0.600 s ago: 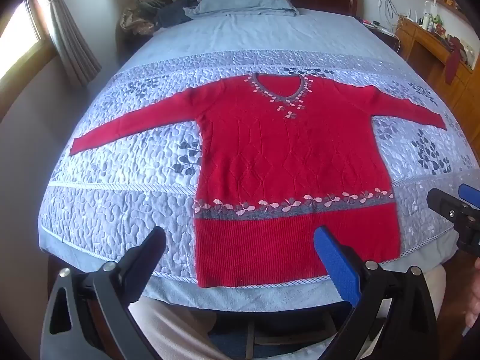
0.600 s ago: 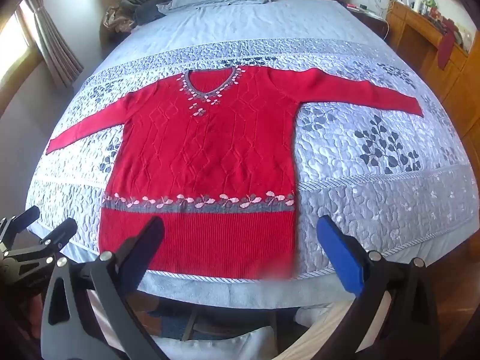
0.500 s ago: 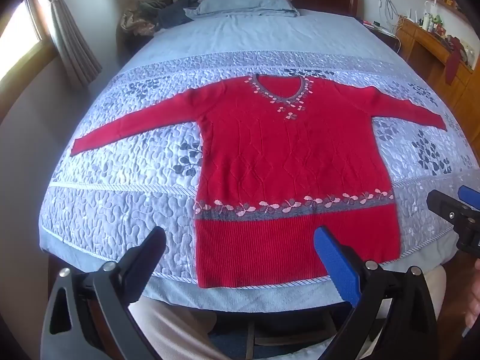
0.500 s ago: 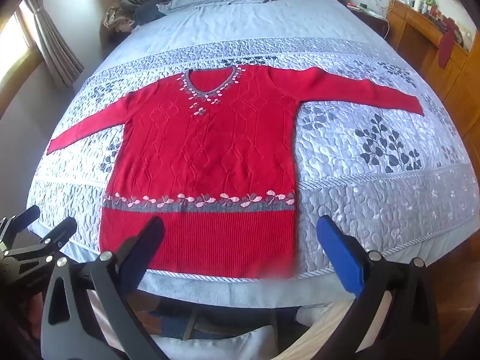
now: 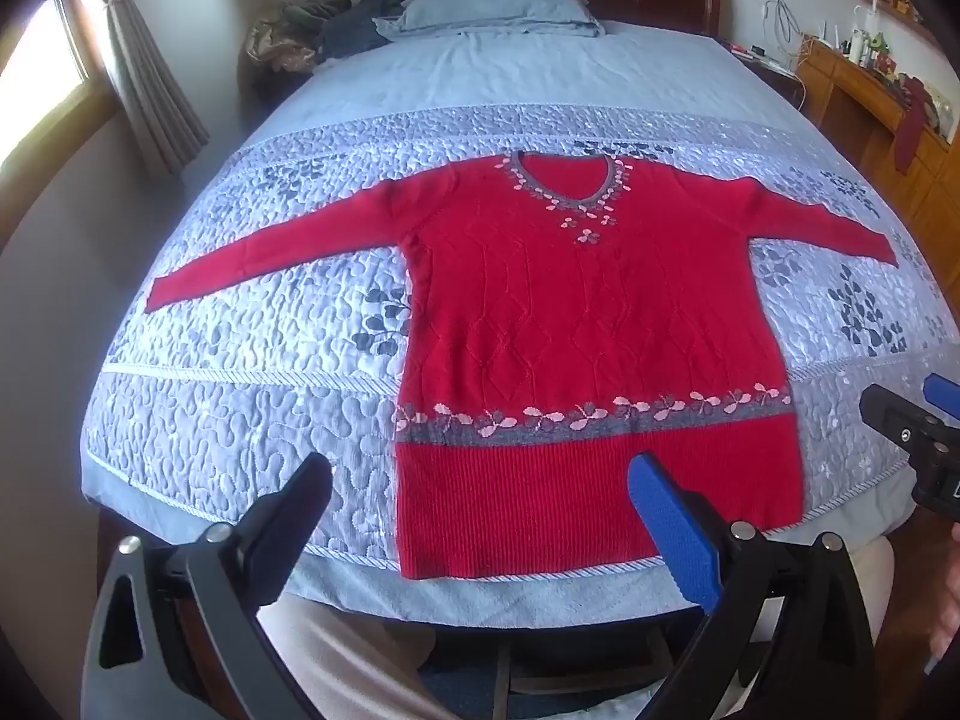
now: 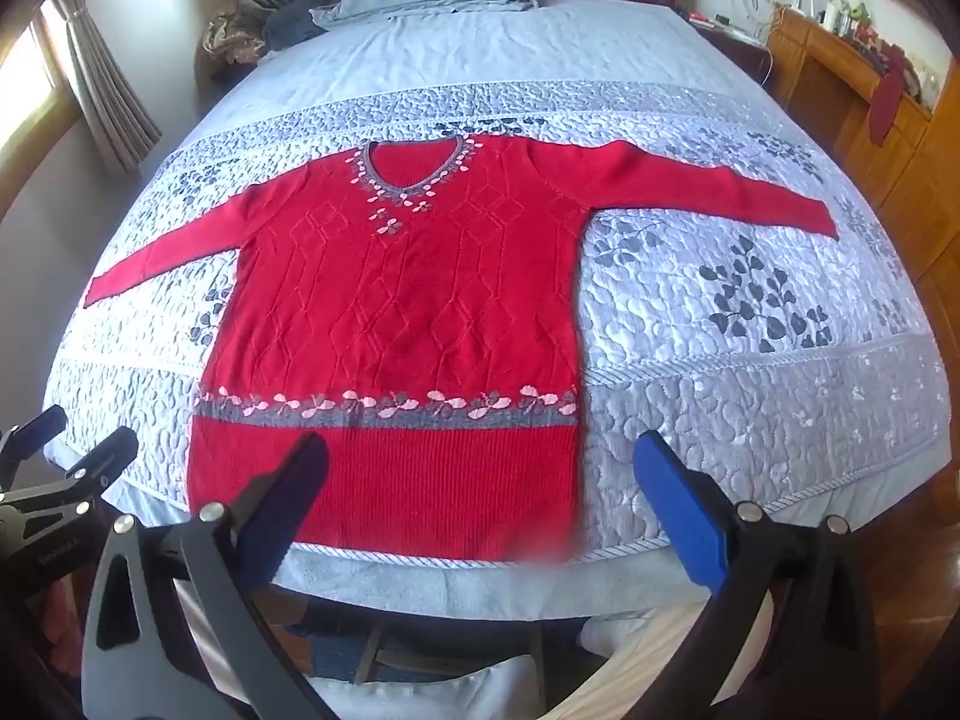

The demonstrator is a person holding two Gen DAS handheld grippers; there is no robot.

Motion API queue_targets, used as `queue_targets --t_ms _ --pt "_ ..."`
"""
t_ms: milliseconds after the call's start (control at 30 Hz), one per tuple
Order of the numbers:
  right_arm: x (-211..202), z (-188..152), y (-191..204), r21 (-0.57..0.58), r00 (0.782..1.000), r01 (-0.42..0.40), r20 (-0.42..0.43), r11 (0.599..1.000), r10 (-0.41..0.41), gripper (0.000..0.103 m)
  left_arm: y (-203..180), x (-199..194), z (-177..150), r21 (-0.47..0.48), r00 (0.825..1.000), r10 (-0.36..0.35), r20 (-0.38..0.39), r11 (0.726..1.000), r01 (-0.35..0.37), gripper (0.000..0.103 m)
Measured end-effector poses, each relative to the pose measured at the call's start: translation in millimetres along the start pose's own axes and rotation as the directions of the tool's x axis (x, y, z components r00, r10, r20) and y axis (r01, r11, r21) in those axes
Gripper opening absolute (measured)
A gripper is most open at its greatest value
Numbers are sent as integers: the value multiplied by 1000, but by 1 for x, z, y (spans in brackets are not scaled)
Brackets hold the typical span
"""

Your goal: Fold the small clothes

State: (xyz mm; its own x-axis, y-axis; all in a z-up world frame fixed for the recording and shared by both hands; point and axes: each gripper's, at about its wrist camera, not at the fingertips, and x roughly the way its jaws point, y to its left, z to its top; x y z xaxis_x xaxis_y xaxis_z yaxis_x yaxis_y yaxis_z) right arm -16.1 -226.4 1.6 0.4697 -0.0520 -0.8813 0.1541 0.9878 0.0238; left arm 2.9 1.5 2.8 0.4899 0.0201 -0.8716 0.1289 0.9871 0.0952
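Observation:
A red knit sweater (image 5: pixel 576 330) lies flat and face up on the quilted bed, both sleeves spread out, hem toward me; it also shows in the right wrist view (image 6: pixel 402 312). It has a grey flowered band above the hem and flowers round the neck. My left gripper (image 5: pixel 480 516) is open and empty, held above the bed's near edge over the hem's left part. My right gripper (image 6: pixel 480 498) is open and empty, above the hem's right corner. Neither touches the sweater.
The bed (image 5: pixel 240 408) has a grey-blue leaf-pattern quilt and a pillow (image 5: pixel 498 6) at the headboard. A pile of dark clothes (image 5: pixel 324 24) lies at the far left. A wooden dresser (image 6: pixel 852 78) stands on the right, a curtained window (image 5: pixel 42 72) on the left.

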Motion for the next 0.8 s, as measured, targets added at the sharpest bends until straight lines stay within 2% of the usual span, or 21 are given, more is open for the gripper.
queue_targets --t_ms 800 --pt "5 -1 -3 13 1000 -10 -11 1000 10 100 -1 2 0 3 1000 7 1 1000 -7 99"
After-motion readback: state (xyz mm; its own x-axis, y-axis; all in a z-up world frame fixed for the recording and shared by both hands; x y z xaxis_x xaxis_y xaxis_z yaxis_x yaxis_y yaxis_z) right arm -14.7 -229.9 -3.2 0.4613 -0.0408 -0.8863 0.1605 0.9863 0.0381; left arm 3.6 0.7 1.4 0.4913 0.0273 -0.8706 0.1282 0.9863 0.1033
